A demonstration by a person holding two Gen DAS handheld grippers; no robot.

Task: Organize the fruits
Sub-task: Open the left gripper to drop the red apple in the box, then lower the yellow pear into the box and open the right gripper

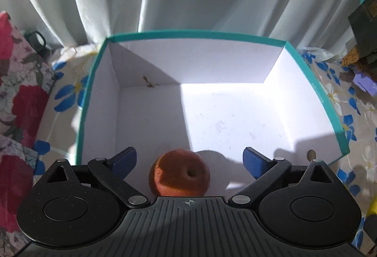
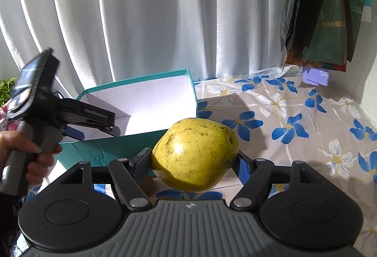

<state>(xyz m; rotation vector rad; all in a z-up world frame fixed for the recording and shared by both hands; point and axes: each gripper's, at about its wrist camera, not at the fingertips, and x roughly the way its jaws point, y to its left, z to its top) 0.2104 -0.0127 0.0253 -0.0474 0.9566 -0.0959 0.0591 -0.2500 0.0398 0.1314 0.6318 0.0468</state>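
Two fruits are seen: an orange [image 1: 180, 173] lies free inside the teal box [image 1: 334, 120], between the wide-open left gripper [image 1: 189, 162], while a yellow pear [image 2: 195, 155] is clamped by the right gripper [image 2: 192, 162] above the floral tablecloth [image 2: 294, 115]

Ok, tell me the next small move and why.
Probably draw the left claw back out of the teal box: its fingers stand wide of the orange fruit inside, and the right claw, gripping the yellow pear, needs that opening.
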